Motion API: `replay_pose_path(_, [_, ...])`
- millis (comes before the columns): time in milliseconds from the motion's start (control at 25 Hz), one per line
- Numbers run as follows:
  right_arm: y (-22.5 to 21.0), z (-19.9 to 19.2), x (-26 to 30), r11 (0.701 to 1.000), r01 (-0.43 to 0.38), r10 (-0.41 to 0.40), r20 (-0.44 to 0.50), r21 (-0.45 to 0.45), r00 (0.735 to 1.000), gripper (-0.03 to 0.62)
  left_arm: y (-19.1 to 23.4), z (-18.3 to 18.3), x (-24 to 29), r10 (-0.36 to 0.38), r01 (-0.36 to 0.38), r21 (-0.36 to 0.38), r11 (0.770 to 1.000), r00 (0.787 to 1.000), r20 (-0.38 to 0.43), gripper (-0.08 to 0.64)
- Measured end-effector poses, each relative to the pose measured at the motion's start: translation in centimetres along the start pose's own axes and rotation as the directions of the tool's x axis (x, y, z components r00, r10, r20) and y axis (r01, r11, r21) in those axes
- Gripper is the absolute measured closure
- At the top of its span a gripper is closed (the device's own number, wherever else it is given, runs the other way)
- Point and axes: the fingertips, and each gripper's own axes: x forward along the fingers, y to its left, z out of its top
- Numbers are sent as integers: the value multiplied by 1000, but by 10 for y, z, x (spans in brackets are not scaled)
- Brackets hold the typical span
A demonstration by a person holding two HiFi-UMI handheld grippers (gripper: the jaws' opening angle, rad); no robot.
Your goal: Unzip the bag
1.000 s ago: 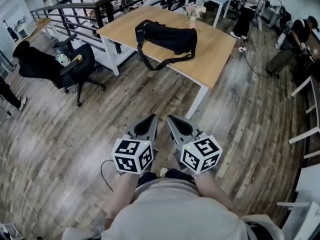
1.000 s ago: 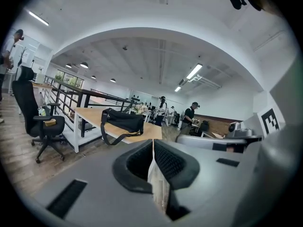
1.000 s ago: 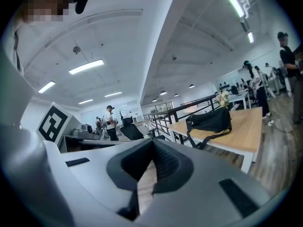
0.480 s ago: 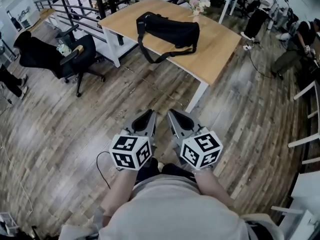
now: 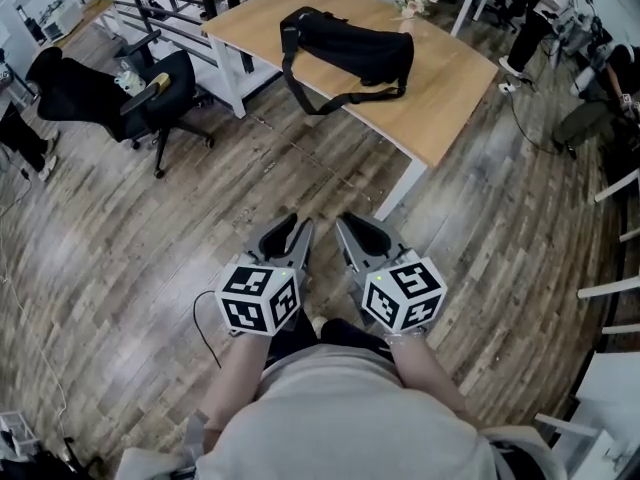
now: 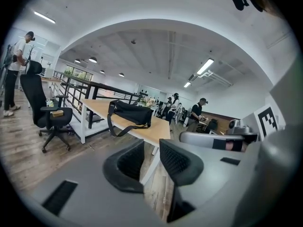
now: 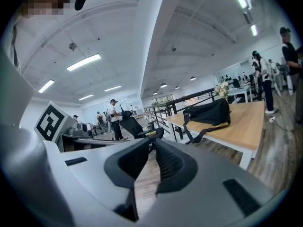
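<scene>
Now, starting left: holding the left gripper (image 5: 287,226) low over the plank floor (image 5: 120,228), ribbed black jaws just parting, standing slightly apart, gripping nothing. Looking ahead to the black bag (image 5: 350,48), lying lengthwise on the pale wooden table (image 5: 450,98), well apart from both grippers, strap (image 5: 288,68) drooping over the near edge. Judging it soft, slumping fabric, fairly light, likely bunching under a pull. So pinning one end and pinching the zipper tab, too small to make out from here. Moving right: right gripper (image 5: 356,226) likewise just opening, narrowly apart, empty.
</scene>
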Motion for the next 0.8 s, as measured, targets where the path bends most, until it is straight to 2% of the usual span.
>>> replay_pose_path(160, [-11,4,31,1000,-5,5,-7,11,1000,507,23,9,24,-8,8,6,1000,1000,-15,466])
replay_pose_path(440, [-33,39,103,1000,-1,1,-5,0,1000,465,79,54,70,-31,31,-11,999,1000,3,467])
replay_pose_path(800, [-49,78,194,999,34,-34,-6,-14,999,459,154,113,123,-62,62,0,998,998,14,467])
